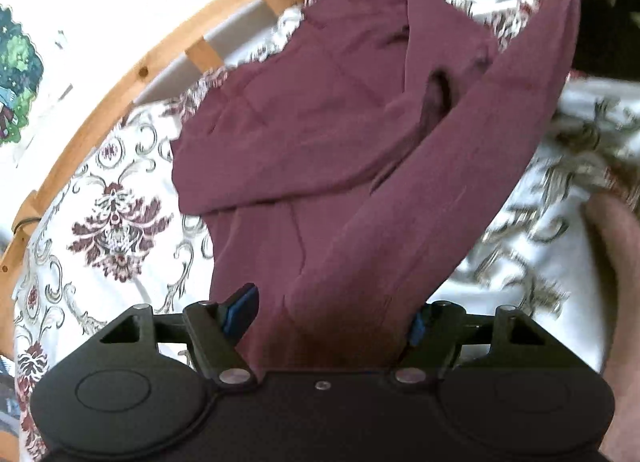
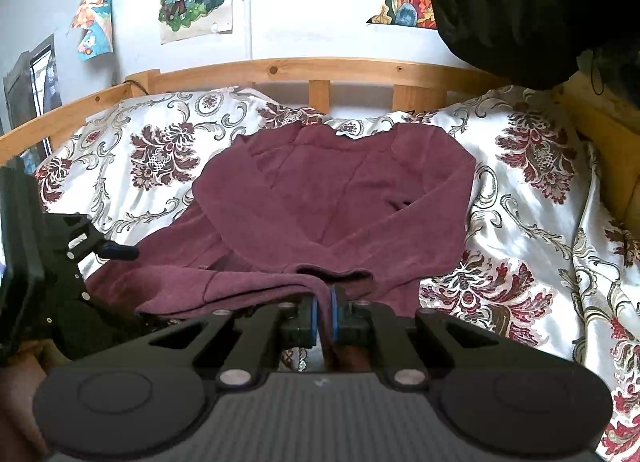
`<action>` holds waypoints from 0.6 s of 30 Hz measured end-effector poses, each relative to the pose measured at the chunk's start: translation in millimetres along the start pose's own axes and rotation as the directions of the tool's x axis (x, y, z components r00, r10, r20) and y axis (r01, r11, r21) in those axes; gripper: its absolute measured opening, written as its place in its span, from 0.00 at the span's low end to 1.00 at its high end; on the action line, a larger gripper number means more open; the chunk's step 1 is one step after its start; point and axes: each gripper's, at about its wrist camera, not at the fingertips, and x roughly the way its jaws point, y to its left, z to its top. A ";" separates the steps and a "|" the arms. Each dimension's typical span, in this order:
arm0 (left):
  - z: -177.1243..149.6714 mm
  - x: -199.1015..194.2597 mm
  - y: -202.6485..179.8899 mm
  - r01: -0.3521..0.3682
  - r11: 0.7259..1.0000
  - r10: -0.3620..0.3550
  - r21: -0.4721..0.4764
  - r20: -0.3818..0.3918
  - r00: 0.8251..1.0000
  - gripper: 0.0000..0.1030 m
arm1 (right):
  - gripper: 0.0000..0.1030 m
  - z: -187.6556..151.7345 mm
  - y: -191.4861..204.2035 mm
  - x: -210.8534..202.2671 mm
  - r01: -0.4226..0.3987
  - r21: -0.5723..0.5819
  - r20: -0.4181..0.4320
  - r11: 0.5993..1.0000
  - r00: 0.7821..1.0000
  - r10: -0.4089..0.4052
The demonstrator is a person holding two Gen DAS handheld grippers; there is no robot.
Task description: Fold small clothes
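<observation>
Maroon garment [image 2: 336,198] spread on the floral bedspread [image 2: 532,222], sleeves crossed over its body; right gripper [image 2: 325,312] at 6 o'clock, jaws clenched on the garment's near edge; left gripper [image 1: 332,314] released, fabric draped between its parted fingers; wooden bed rail [image 2: 320,68] at 12 o'clock.

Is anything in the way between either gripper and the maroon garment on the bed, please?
Nothing visible is. The right gripper is already shut on the maroon garment at its near edge, and the left gripper stands open with the fabric lying between its fingers, on the floral bedspread.
</observation>
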 end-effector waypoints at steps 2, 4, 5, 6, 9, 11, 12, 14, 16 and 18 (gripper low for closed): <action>-1.3 3.9 1.4 -0.006 1.000 0.007 0.018 -0.033 0.999 0.74 | 0.07 -0.1 0.2 -0.4 0.005 -0.001 0.001 1.000 1.000 -0.005; -3.5 11.1 4.2 -0.022 0.999 0.025 0.038 -0.081 0.996 0.77 | 0.07 -0.5 -0.2 -0.9 0.012 0.002 0.003 1.000 1.000 -0.012; -5.0 15.0 7.3 -0.024 0.999 0.029 0.046 -0.108 0.994 0.77 | 0.07 -0.4 -1.0 -1.3 0.014 0.006 0.005 1.000 1.000 -0.014; -6.5 17.3 10.7 -0.018 0.999 0.023 0.043 -0.129 0.991 0.77 | 0.07 -0.5 -1.4 -1.7 0.014 0.012 0.006 1.000 1.000 -0.014; -8.4 20.3 24.0 -0.007 1.000 0.007 0.001 -0.164 0.986 0.77 | 0.07 -0.5 -3.1 -2.1 0.018 0.021 0.006 1.000 1.000 -0.018; -9.2 22.8 32.4 -0.013 0.999 0.007 -0.033 -0.181 0.984 0.78 | 0.07 -1.0 -1.7 -1.6 0.025 0.017 0.002 1.000 1.000 -0.025; -9.8 23.9 36.0 -0.013 0.999 0.003 -0.051 -0.186 0.982 0.77 | 0.07 -1.0 -1.4 -1.4 0.027 0.014 0.001 1.000 1.000 -0.027; -11.2 23.0 41.5 -0.013 0.997 -0.002 -0.081 -0.183 0.983 0.68 | 0.07 -1.2 -0.8 -1.1 0.033 0.008 -0.001 0.999 0.999 -0.033; -11.9 19.4 45.0 -0.015 0.994 -0.002 -0.104 -0.167 0.986 0.45 | 0.07 -1.7 0.8 -0.7 0.040 -0.002 -0.006 0.999 0.999 -0.040; -12.8 15.9 48.7 -0.019 0.992 0.001 -0.123 -0.144 0.990 0.34 | 0.07 -2.3 4.1 -1.0 0.050 -0.019 -0.012 0.999 0.999 -0.050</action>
